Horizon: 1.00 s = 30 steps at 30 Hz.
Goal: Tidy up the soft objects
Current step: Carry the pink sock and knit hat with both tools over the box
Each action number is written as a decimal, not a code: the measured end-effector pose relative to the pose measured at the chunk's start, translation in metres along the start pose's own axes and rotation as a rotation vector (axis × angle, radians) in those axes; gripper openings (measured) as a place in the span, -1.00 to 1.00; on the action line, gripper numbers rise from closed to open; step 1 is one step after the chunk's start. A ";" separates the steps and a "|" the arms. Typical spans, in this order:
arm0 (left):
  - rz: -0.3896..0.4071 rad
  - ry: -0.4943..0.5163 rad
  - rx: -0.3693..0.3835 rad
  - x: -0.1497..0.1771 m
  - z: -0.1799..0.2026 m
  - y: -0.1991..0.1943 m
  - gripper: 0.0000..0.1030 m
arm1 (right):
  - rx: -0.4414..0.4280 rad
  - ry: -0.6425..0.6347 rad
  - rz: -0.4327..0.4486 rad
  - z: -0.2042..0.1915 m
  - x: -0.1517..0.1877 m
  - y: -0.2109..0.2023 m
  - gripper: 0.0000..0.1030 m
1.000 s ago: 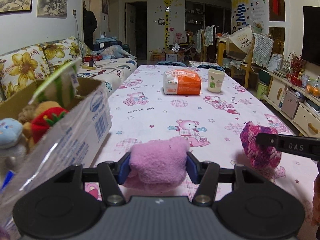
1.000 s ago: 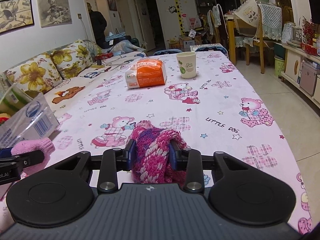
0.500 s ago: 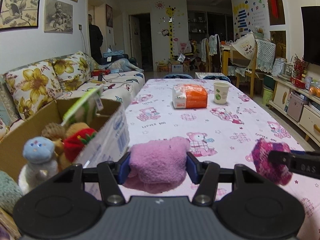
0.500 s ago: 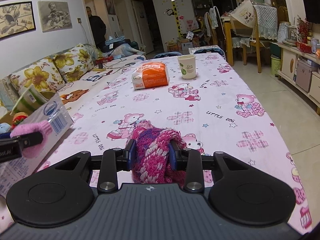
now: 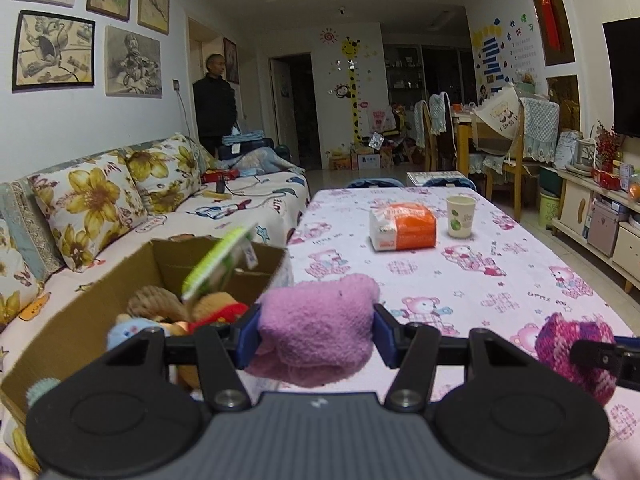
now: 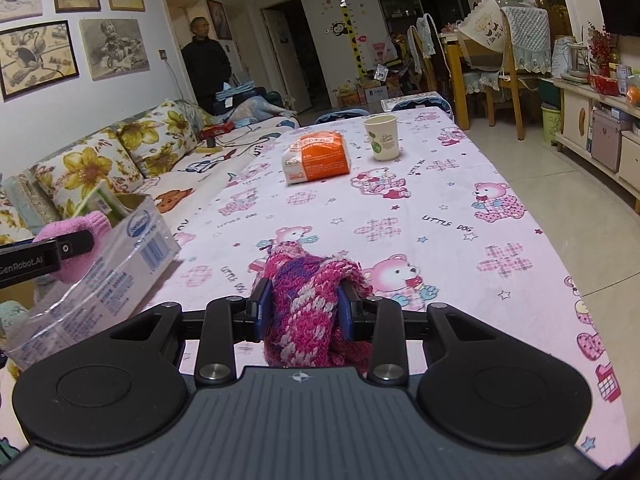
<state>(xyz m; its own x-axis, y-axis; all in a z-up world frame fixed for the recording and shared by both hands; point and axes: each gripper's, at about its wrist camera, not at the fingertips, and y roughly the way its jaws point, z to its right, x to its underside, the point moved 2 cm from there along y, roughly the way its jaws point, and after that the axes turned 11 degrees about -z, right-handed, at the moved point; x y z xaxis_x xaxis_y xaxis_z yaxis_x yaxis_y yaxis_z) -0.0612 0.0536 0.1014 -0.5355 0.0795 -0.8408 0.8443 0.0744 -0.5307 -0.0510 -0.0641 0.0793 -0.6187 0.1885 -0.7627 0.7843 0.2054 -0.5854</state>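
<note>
The left gripper (image 5: 316, 334) has its jaws clamped on a pink sock (image 5: 316, 344), held in the air at the right edge of the open box (image 5: 92, 316) of plush toys (image 5: 160, 308). The right gripper (image 6: 306, 310) has its jaws clamped on a knit sock (image 6: 310, 312), held above the surface (image 6: 460, 216), well short of the packet (image 6: 318, 158) and cup (image 6: 382, 138).

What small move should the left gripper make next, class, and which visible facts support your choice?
Probably carry the pink fleece bundle a little further left, over the open cardboard box, before releasing. The left gripper is shut on it near the box's right wall, and soft toys already lie inside. The right gripper holds the knitted piece, likely to follow.
</note>
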 end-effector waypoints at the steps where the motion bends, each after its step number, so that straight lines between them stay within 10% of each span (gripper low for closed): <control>1: 0.004 -0.001 -0.004 -0.001 -0.002 -0.001 0.10 | -0.005 0.000 0.000 -0.002 0.000 0.000 -0.20; 30: 0.046 -0.179 -0.079 -0.007 -0.099 -0.005 0.11 | -0.134 -0.068 0.022 -0.054 -0.015 0.004 -0.20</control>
<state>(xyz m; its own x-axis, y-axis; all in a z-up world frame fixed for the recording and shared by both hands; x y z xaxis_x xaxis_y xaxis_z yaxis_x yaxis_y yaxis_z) -0.0638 0.1512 0.1201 -0.4787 -0.0926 -0.8731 0.8597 0.1527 -0.4875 -0.0414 -0.0140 0.1034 -0.5930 0.1299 -0.7946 0.7819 0.3287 -0.5298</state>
